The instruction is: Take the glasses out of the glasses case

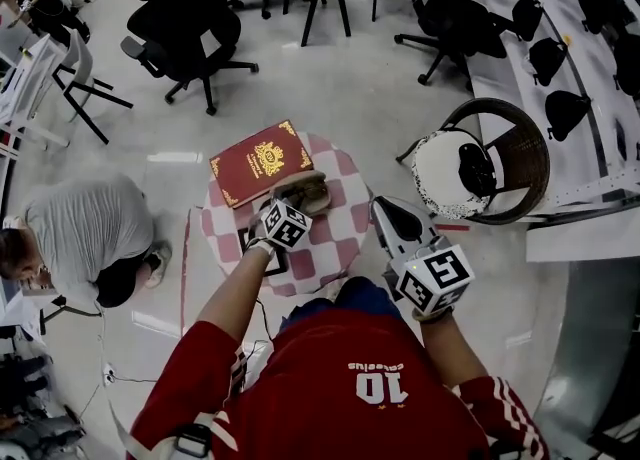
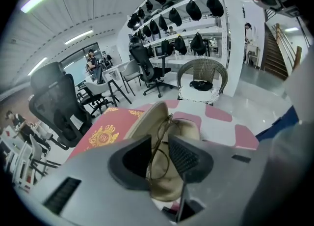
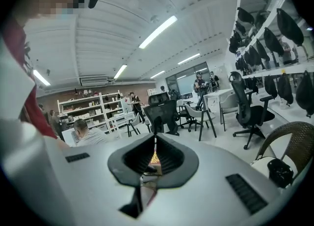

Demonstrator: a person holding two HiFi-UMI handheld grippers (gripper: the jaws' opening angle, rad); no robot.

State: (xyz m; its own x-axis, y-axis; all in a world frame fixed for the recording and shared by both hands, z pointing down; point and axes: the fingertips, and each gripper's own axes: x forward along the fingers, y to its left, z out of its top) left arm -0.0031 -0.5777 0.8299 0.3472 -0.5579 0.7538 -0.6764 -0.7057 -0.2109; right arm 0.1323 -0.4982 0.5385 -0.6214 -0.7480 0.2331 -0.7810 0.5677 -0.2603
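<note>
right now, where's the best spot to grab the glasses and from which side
Pinch the thin wire rim of the glasses, coming from above into the open mouth of the case: its lid is tipped back, and the frame stands on edge, narrow enough to pinch across. The left gripper is closed on it.

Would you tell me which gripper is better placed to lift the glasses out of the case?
Left gripper: its jaws grip the glasses in the open case; the right gripper is shut, beside the table, aimed away.
</note>
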